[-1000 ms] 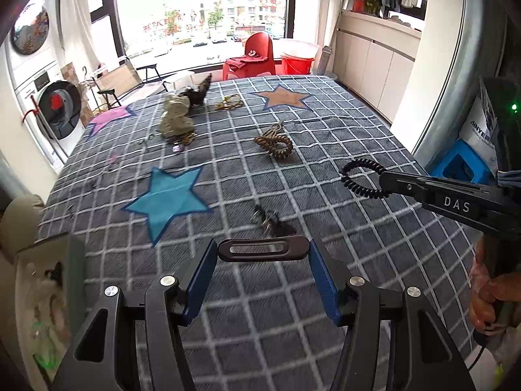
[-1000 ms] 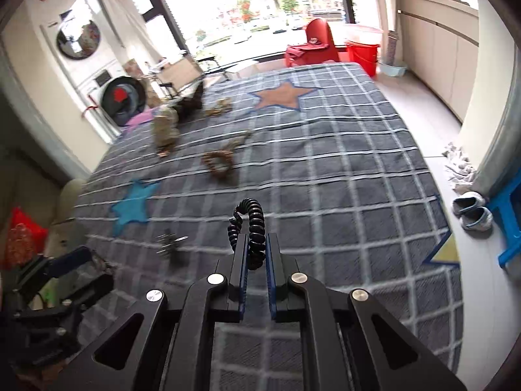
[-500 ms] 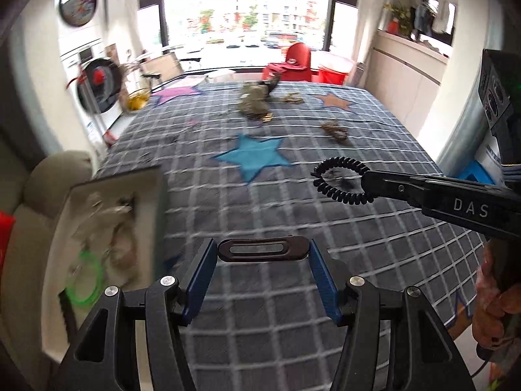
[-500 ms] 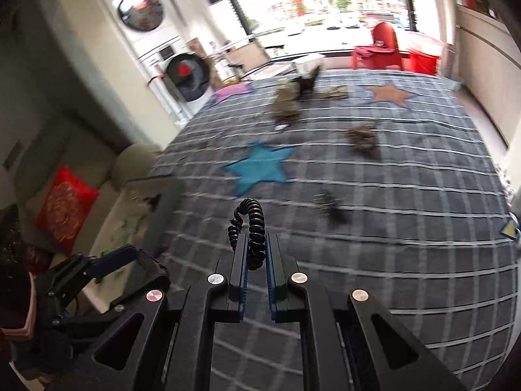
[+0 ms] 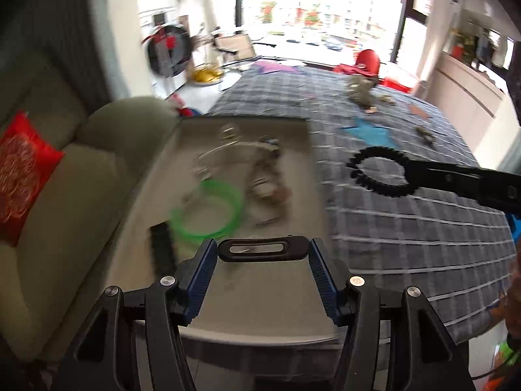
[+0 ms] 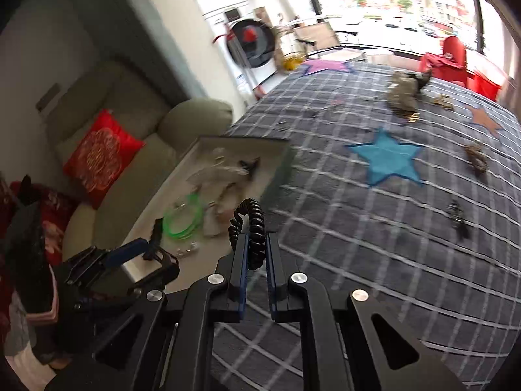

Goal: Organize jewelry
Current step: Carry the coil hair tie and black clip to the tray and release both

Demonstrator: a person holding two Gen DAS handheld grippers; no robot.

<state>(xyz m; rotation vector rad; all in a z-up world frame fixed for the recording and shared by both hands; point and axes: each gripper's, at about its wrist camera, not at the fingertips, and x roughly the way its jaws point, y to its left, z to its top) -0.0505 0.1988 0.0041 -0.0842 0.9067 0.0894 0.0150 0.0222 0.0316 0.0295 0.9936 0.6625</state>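
Note:
My left gripper [image 5: 262, 248] is shut on a black oblong clip [image 5: 262, 250], gripped end to end between the blue pads. It hangs over the near part of a pale tray [image 5: 260, 299]. In the tray lie a green ring [image 5: 208, 208], a black strip [image 5: 161, 247] and blurred silvery jewelry [image 5: 260, 169]. My right gripper [image 6: 256, 238] is shut on a black spiral hair tie [image 6: 250, 221], just right of the tray [image 6: 208, 143] over the bed. The left wrist view shows the hair tie [image 5: 379, 172] as a ring. The left gripper [image 6: 146, 259] shows at lower left.
The grey plaid bed cover [image 6: 390, 260] has a blue star [image 6: 387, 159]. On it lie brown jewelry heaps [image 6: 403, 94] [image 6: 477, 159] and a small dark piece [image 6: 457, 218]. A beige sofa with a red cushion [image 6: 101, 156] stands left of the tray.
Both views have swung left across the bed. The tray has come from the left edge to under the left gripper. Both grips are unchanged.

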